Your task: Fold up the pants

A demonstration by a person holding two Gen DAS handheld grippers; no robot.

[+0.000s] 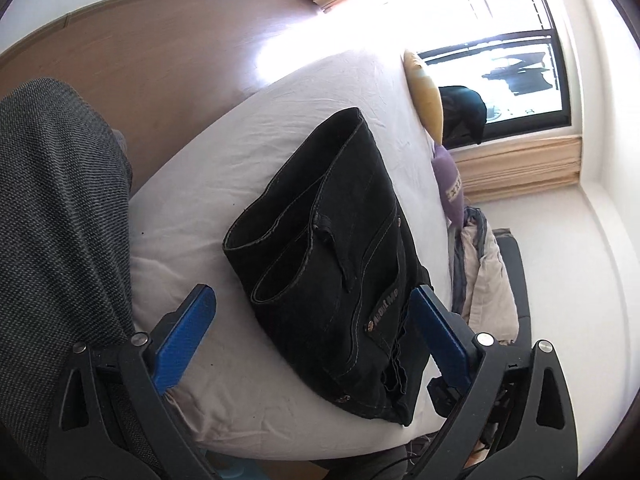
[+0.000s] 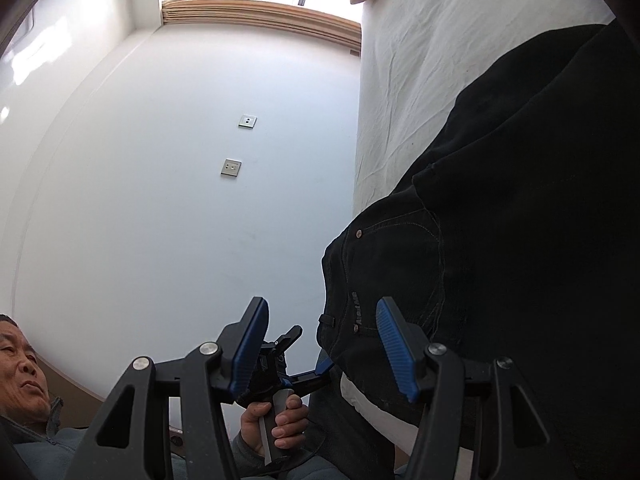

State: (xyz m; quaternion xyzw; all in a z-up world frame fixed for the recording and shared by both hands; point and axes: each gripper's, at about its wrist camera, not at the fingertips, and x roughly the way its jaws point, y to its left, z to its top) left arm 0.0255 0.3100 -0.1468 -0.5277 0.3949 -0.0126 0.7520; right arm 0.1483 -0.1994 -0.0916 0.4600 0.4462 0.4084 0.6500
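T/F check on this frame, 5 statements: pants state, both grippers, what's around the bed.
1. The black pants lie folded on the white bed sheet. True.
2. The left gripper is shut on the pants. False: its blue fingers stand wide apart, one on each side of the bundle, gripping nothing.
3. The right gripper is open. True.
4. Both leg hems face the window. False: in the left wrist view the two hem openings sit on the side facing the wooden floor.
5. A yellow pillow sits at the bed's window-side edge. True.
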